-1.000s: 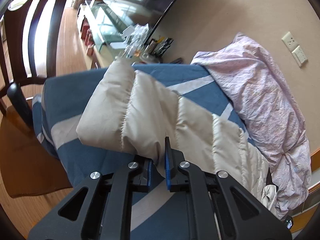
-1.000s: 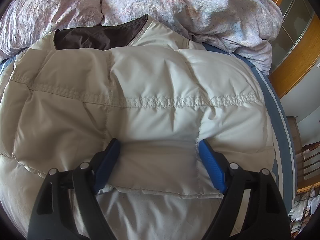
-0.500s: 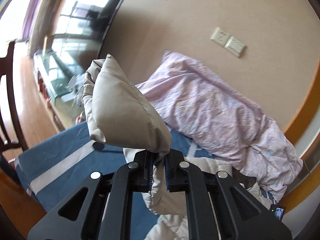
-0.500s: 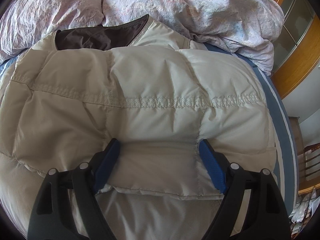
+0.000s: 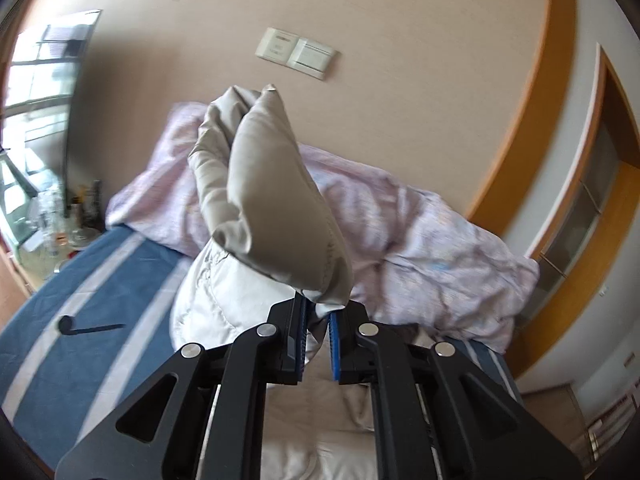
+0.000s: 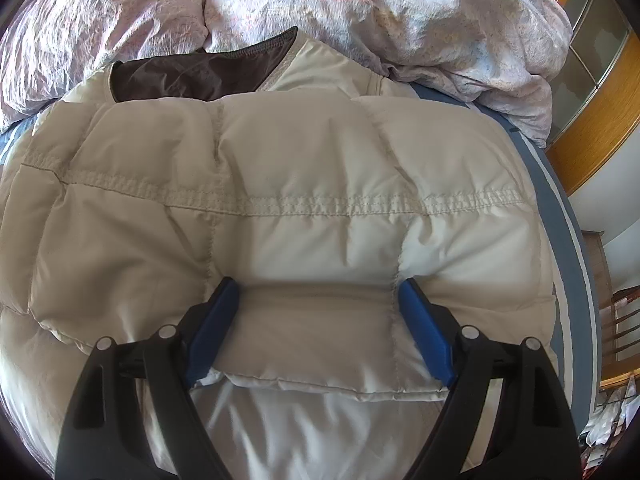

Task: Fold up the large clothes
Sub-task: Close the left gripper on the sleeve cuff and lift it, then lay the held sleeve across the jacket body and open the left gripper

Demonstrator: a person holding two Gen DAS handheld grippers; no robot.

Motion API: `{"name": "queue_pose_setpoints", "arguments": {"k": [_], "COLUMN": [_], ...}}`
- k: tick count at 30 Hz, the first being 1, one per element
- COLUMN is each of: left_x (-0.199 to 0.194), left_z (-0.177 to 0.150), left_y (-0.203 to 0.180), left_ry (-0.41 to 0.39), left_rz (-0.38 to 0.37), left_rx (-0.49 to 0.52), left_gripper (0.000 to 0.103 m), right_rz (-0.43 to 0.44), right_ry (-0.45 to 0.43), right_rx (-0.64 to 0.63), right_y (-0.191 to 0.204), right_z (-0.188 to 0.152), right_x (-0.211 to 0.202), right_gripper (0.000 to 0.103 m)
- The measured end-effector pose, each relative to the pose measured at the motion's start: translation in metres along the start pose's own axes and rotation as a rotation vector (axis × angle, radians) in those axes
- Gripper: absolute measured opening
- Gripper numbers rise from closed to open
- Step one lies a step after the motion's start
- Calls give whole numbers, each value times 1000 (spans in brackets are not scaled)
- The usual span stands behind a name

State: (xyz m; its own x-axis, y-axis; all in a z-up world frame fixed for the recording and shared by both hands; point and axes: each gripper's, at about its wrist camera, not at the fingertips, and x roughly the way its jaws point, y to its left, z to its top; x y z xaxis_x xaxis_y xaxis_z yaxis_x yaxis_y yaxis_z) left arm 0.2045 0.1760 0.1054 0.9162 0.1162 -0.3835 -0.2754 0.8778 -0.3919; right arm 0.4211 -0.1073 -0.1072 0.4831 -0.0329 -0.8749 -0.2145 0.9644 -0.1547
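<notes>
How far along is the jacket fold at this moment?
Partway. Done: one flap of the beige jacket already lies folded across its body on the bed. In hand: the left gripper is shut on a padded part, likely a sleeve, held up in the air; the right gripper, open, presses the flap. Left: lay the sleeve down, then finish folding.

Cream-beige quilted puffer jacket (image 6: 304, 184), padded, with stitched channels and a dark brown lining (image 6: 200, 76) showing at the open neck. Spread across a blue bed sheet with pale stripes (image 5: 92, 296), collar end toward a rumpled pink floral duvet (image 6: 360, 12). Folded over on itself, 1 padded panel lying on top, its hem edge resting on smoother pale fabric below. In the left wrist view, 1 puffy part (image 5: 276, 200) lifted clear of the bed, standing upright, creased and bunched.
</notes>
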Motion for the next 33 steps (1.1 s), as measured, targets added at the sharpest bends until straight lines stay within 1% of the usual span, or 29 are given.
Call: {"name": "queue_pose_setpoints", "arguments": {"k": [4, 5, 9, 14, 17, 20, 24, 26, 30, 32, 33], "left_x": [28, 38, 67, 96, 109, 122, 139, 148, 157, 158, 157], "left_z": [-16, -24, -52, -90, -110, -130, -148, -160, -177, -181, -182], "left_y": [-41, -51, -79, -111, -118, -124, -128, -129, -128, -128, -128], "left_ry": [62, 86, 166, 262, 307, 350, 405, 440, 486, 500, 504], "left_rz": [-94, -124, -206, -271, -279, -269, -259, -253, -240, -239, -238], "left_rx": [42, 50, 65, 97, 117, 139, 160, 174, 186, 191, 194], "left_gripper": [8, 8, 8, 8, 8, 8, 8, 8, 10, 12, 16], "right_rz": [18, 25, 54, 81, 99, 116, 160, 169, 146, 119, 112], "right_ry": [4, 4, 7, 0, -6, -13, -40, -57, -106, -135, -144], "right_rx": [11, 13, 22, 27, 36, 47, 79, 103, 142, 165, 176], "right_y": [-3, -4, -9, -12, -14, -17, -26, -33, -48, -59, -63], "right_z": [1, 1, 1, 0, 0, 0, -1, -3, -6, -7, -8], "right_x": [1, 1, 2, 2, 1, -1, -9, -14, -28, -36, -39], "right_gripper": [83, 83, 84, 84, 84, 84, 82, 82, 80, 80, 79]}}
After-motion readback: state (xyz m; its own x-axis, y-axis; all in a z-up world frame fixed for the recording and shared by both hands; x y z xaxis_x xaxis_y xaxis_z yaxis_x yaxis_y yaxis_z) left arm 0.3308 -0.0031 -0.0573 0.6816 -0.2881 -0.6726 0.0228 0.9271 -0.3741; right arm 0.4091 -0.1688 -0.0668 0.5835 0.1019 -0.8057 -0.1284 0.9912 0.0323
